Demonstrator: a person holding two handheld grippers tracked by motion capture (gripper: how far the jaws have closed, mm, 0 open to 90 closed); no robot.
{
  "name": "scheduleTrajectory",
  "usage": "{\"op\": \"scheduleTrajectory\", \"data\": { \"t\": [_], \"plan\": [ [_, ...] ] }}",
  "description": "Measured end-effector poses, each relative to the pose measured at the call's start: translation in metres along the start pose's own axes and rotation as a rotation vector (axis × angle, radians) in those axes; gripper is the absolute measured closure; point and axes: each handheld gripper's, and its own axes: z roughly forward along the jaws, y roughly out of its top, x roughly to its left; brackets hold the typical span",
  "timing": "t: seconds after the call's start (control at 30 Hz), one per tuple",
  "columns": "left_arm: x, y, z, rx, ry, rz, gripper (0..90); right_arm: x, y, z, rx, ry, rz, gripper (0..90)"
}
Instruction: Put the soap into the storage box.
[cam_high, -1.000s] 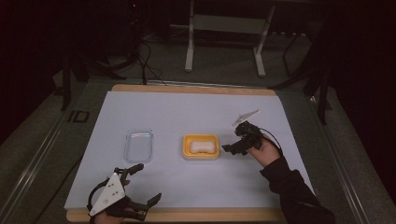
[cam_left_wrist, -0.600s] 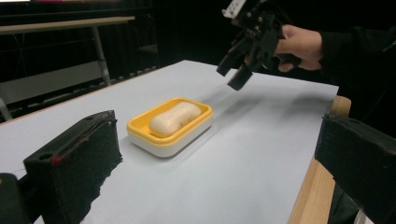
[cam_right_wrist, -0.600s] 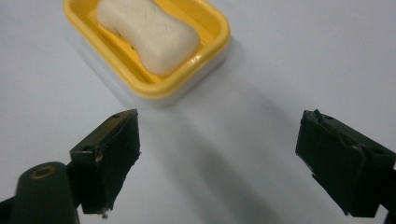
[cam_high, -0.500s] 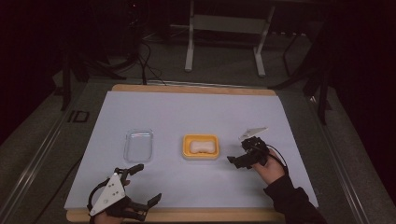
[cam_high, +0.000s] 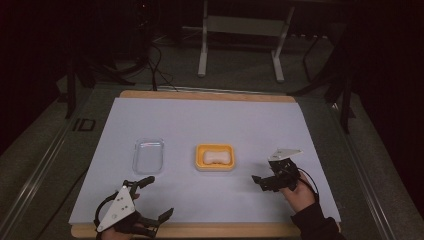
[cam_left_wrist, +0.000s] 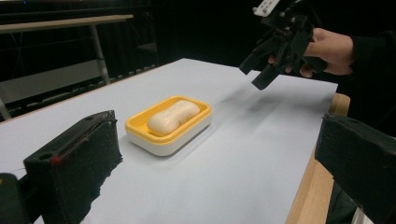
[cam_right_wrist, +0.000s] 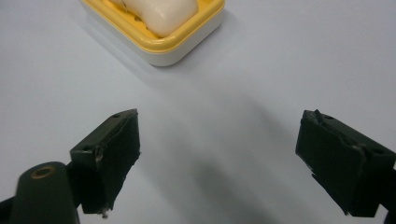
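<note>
A yellow soap dish (cam_high: 215, 157) (cam_left_wrist: 169, 126) (cam_right_wrist: 159, 35) holding a pale bar of soap (cam_high: 215, 157) (cam_left_wrist: 173, 115) (cam_right_wrist: 161, 11) sits mid-table. A clear plastic lid (cam_high: 148, 155) lies to its left. My right gripper (cam_high: 259, 181) (cam_right_wrist: 219, 161) hovers right of the dish, open and empty, held by a hand (cam_high: 299, 192); it also appears in the left gripper view as the far gripper (cam_left_wrist: 261, 70). My left gripper (cam_high: 157, 199) (cam_left_wrist: 224, 163) rests at the front left edge, open wide, nothing between its jaws.
The white table sheet (cam_high: 210, 125) covers a wooden board whose front edge (cam_high: 200, 231) runs along the bottom. A metal stand (cam_high: 240, 30) is beyond the far edge on the dark floor.
The right gripper has drawn back from beside the dish toward the front right of the table. The left gripper has stayed put.
</note>
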Motion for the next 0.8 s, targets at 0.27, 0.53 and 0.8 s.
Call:
{"op": "scheduleTrajectory", "data": {
  "t": [0.27, 0.53, 0.8],
  "plan": [
    [-0.001, 0.000, 0.000, 0.003, -0.003, 0.007, 0.4, 0.000, -0.013, -0.010, -0.023, -0.033, 0.053, 13.6],
    [-0.002, 0.001, 0.000, 0.008, -0.004, 0.013, 0.3, 0.002, -0.023, -0.011, -0.005, -0.055, 0.057, 13.7],
    [-0.003, 0.001, -0.001, 0.006, -0.006, 0.014, 0.3, -0.002, -0.025, -0.010, -0.030, -0.086, 0.057, 13.8]
  ]
}}
